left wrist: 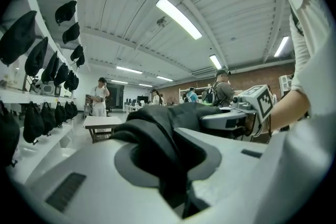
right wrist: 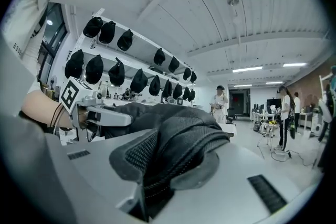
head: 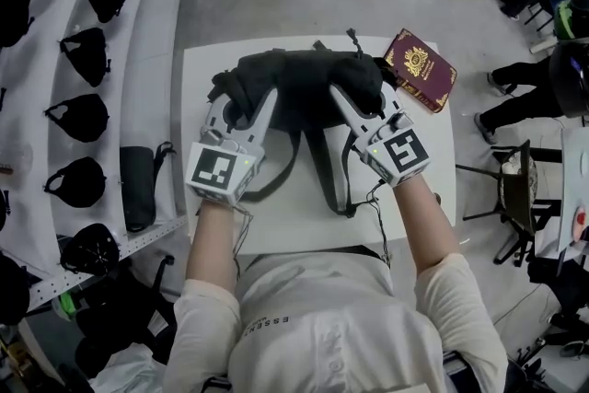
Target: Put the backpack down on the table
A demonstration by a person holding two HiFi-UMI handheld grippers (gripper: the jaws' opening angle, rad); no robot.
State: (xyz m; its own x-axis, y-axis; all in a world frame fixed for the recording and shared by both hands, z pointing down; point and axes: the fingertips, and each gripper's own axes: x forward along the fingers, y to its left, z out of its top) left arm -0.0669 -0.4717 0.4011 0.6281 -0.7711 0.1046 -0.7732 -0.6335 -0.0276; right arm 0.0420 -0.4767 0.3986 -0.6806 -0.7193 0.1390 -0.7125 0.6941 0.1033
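A black backpack (head: 304, 83) lies across the far half of the white table (head: 230, 225), its straps (head: 336, 170) trailing toward me. My left gripper (head: 241, 106) is shut on a fold of its fabric at the left end; in the left gripper view the black cloth (left wrist: 157, 139) fills the gap between the jaws. My right gripper (head: 363, 106) is shut on the right end, and a padded mesh fold (right wrist: 178, 139) is pinched between its jaws in the right gripper view. Both grippers point nearly level. Whether the bag's whole underside rests on the table is hidden.
A maroon passport-like booklet (head: 420, 69) lies at the table's far right corner, touching the bag. Shelves with several black caps (head: 83, 46) and a black cylinder (head: 138, 184) run along the left. A stool (head: 511, 189) stands to the right. People stand far off.
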